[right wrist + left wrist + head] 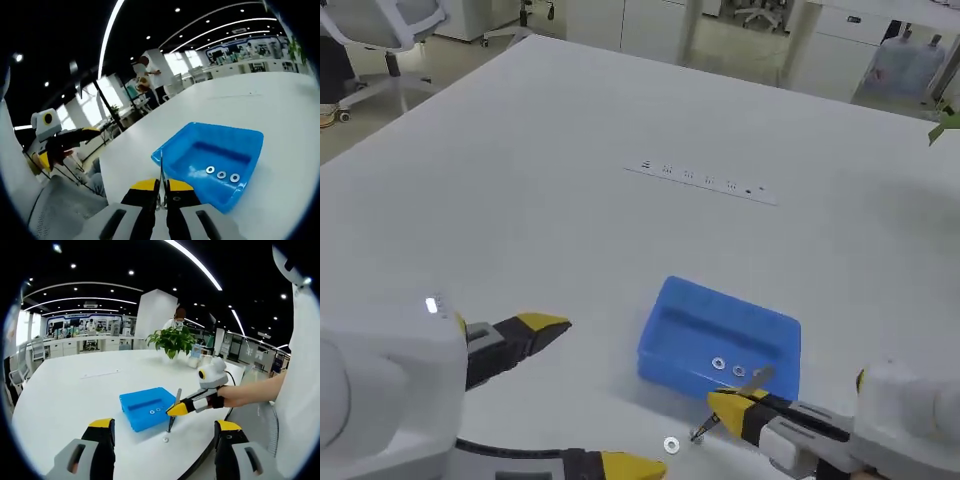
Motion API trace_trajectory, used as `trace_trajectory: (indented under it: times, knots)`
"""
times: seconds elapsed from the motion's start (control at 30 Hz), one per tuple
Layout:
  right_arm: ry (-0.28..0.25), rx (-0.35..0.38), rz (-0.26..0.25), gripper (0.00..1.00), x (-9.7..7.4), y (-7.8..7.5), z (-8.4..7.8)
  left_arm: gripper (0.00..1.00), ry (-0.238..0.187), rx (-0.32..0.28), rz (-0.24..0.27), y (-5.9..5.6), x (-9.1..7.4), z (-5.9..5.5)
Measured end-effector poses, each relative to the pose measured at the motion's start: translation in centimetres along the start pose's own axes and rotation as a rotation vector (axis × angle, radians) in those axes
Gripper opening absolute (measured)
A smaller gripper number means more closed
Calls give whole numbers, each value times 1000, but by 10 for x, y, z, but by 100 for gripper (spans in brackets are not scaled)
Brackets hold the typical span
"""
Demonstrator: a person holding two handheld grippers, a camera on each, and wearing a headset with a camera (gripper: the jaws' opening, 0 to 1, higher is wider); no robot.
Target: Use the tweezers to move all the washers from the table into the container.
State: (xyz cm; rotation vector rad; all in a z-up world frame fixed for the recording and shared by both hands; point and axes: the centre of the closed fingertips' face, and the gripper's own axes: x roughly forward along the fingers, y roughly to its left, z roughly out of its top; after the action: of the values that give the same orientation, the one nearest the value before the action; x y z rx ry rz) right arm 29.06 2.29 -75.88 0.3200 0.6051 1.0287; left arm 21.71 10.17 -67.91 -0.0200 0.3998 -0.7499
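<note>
One washer (671,444) lies loose by the desk's front edge, the tweezers (702,429) poised just beside it, pinched in the right gripper's (730,402) jaws. The left gripper's (588,392) jaws hang spread. The container (730,302) sits just beyond, and a glancing nip could flick that washer off the edge!

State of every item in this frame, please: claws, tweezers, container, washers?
left claw: open, empty.
right claw: shut on the tweezers.
tweezers: held, tips pointing down near the loose washer.
container: upright, three washers inside.
loose washer: flat on the table, outside the container.
</note>
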Motion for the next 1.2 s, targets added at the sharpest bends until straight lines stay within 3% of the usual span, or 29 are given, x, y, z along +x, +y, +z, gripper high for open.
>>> trace_trajectory:
  times: [0.17, 0.47, 0.77, 1.03, 1.2]
  knots:
    - [-65, 53, 18, 2, -3, 4, 16, 83, 12, -3, -1, -2, 0, -4]
    - [-174, 84, 47, 2, -5, 11, 51, 82, 5, -1, -8, -4, 2, -1]
    - [-244, 8, 3, 2, 1, 4, 76, 82, 7, -5, 6, 0, -3, -4]
    - [-212, -154, -48, 2, 12, 7, 91, 81, 8, -11, 14, 3, -4, -6]
    - [-67, -318, -71, 3, 28, 3, 82, 81, 5, -11, 11, 2, -3, -5]
